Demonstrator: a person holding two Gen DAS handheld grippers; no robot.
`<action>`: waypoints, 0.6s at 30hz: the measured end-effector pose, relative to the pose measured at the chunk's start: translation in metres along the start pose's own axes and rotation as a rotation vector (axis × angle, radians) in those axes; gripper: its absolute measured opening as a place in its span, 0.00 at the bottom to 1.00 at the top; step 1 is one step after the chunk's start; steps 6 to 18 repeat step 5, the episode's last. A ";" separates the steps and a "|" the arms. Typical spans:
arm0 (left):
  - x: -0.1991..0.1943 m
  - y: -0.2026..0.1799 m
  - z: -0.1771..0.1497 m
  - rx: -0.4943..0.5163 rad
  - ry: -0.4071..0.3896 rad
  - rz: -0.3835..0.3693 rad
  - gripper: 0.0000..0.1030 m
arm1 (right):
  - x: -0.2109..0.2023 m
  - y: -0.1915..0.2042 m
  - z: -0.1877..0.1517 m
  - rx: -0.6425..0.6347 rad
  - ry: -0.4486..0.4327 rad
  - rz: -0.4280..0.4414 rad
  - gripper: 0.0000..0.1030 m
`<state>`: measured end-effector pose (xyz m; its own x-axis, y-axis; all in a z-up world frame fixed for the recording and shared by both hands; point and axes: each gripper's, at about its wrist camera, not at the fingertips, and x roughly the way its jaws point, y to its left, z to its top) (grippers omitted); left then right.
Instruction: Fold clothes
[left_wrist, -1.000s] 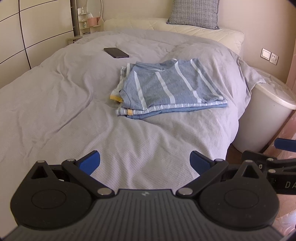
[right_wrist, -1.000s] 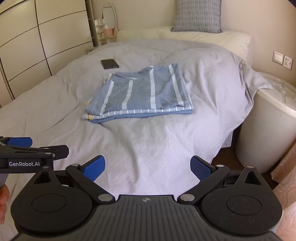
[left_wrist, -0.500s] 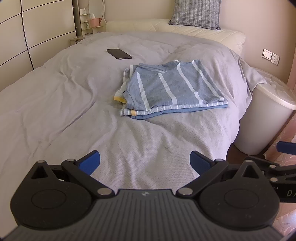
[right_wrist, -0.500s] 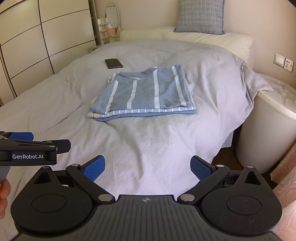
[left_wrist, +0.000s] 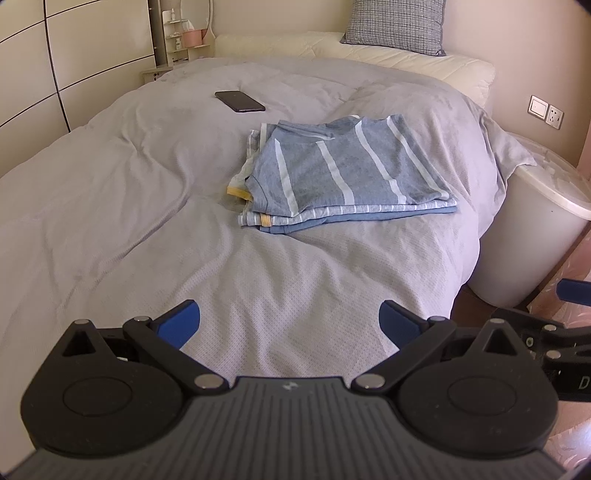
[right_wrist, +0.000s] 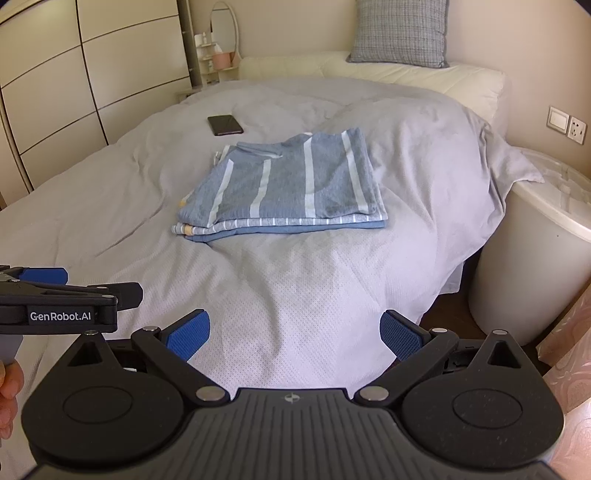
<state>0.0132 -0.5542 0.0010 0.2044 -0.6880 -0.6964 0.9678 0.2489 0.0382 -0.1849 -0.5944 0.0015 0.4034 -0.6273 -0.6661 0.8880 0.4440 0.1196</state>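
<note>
A stack of folded blue shirts with white stripes (left_wrist: 340, 173) lies on the grey bed cover (left_wrist: 129, 206), toward the right side; it also shows in the right wrist view (right_wrist: 288, 188). My left gripper (left_wrist: 290, 323) is open and empty, held over the near part of the bed, well short of the stack. My right gripper (right_wrist: 295, 334) is open and empty, also back from the stack. The left gripper's body shows at the left edge of the right wrist view (right_wrist: 70, 306).
A black phone (left_wrist: 240, 100) lies on the bed behind the stack. A white round bin (left_wrist: 535, 236) stands right of the bed. A grey pillow (left_wrist: 395, 14) is at the headboard. Wardrobe doors (right_wrist: 74, 92) line the left wall.
Both grippers have drawn back a little and risen; the folded stack sits lower and farther in view. The stack itself has not moved.
</note>
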 end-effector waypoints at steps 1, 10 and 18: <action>0.000 0.000 0.000 0.000 0.002 0.000 0.99 | 0.000 0.000 0.000 -0.001 0.001 0.001 0.98; 0.001 -0.001 0.000 -0.001 0.007 -0.002 0.99 | -0.001 -0.001 0.002 -0.003 0.007 0.000 0.98; 0.001 -0.001 0.000 -0.001 0.007 -0.002 0.99 | -0.001 -0.001 0.002 -0.003 0.007 0.000 0.98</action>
